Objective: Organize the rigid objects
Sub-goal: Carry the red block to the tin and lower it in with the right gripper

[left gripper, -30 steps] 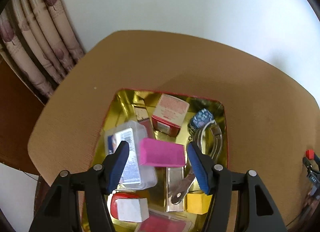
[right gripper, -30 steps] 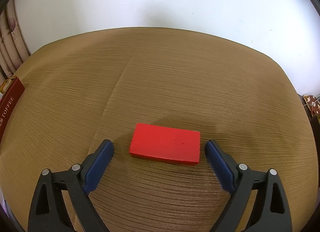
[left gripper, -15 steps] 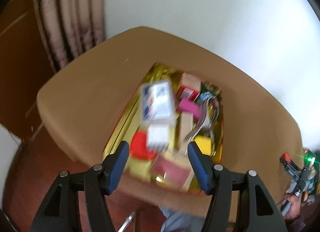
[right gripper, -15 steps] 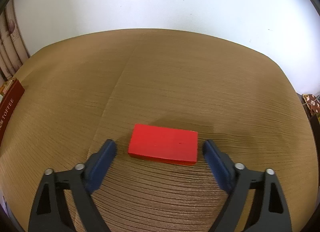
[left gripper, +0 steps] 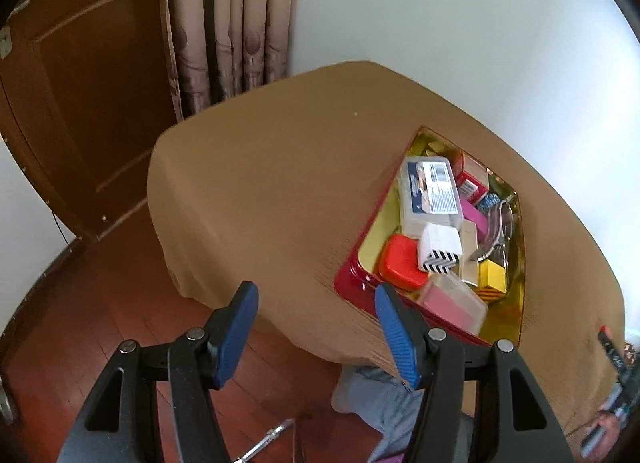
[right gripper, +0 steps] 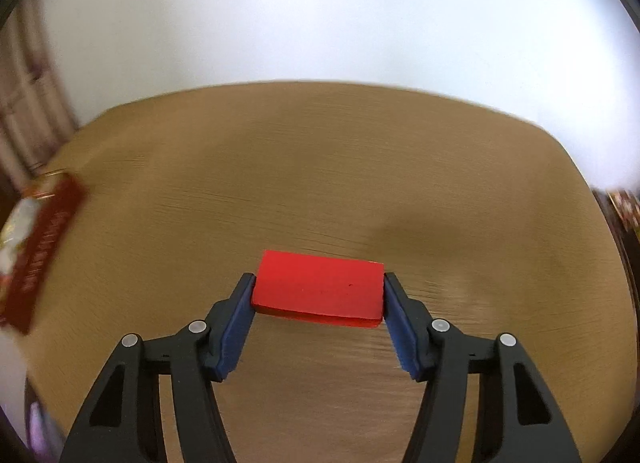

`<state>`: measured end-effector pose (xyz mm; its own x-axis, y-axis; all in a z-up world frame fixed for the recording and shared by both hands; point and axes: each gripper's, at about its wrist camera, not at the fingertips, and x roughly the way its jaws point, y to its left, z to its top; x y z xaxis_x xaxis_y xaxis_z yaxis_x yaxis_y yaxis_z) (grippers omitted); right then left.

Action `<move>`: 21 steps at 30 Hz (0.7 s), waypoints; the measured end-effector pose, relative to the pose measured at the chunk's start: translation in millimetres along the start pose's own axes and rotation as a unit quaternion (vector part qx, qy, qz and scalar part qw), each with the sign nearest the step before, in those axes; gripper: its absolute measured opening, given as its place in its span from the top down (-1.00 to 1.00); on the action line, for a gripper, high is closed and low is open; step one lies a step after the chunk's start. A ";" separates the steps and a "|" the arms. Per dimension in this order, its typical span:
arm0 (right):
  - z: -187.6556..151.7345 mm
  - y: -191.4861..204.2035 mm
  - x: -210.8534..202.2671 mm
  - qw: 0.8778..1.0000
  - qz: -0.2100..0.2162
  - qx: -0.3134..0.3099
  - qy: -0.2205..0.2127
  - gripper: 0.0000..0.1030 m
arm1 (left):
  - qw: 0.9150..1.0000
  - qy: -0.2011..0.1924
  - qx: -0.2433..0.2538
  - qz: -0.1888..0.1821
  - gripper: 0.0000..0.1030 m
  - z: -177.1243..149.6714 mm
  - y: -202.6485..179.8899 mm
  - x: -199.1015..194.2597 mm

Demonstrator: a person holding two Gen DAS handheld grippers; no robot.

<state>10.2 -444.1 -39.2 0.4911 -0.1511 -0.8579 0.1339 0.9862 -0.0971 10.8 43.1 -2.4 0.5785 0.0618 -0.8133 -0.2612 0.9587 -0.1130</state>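
The right view is blurred, the red tin (right gripper: 38, 251) cut off at its left edge. The right tongs (right gripper: 318, 295) are closing on the red block (right gripper: 318, 289) (pads at both ends) above the table (right gripper: 320, 167). The left tongs (left gripper: 314, 305) stand spread and empty beside the tin.

A bright red block (right gripper: 318, 289) sits between blue pads (right gripper: 236, 327). The table (left gripper: 272, 199) is tan. The tin tray (left gripper: 352, 275) is red outside, gold inside; at its six o'clock a white box (left gripper: 439, 251) bears black-and-white stripes, beside a yellow box (left gripper: 491, 273).
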 end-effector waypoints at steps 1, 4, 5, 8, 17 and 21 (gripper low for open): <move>5.6 21.5 -9.7 1.000 0.027 -0.009 -0.006 -0.13 | 1.000 -0.003 0.002 0.004 -0.21 0.0 1.1 0.1; 20.5 93.2 -31.9 0.994 0.095 -0.052 -0.018 -0.13 | 1.000 -0.007 0.002 0.008 -0.21 0.1 5.3 0.9; 23.5 115.7 -36.9 0.991 0.116 -0.066 -0.021 -0.13 | 1.000 -0.007 0.001 0.004 -0.21 -0.1 6.9 1.4; 31.5 194.5 -43.6 0.976 0.188 -0.105 -0.010 -0.13 | 1.000 -0.001 -0.003 0.004 -0.21 -1.5 10.4 5.6; 24.8 315.2 -6.0 0.955 0.251 -0.154 0.038 -0.13 | 1.000 -0.005 0.013 -0.005 -0.21 -2.0 5.1 7.0; 17.9 331.9 0.9 0.955 0.247 -0.160 0.041 -0.13 | 1.000 -0.001 0.018 -0.004 -0.21 -0.4 5.9 11.6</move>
<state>70.5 -118.1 -63.2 0.3551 0.3312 -0.8742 -0.3726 0.9078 0.1926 15.7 49.3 -12.8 0.5815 0.0552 -0.8117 -0.2291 0.9684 -0.0983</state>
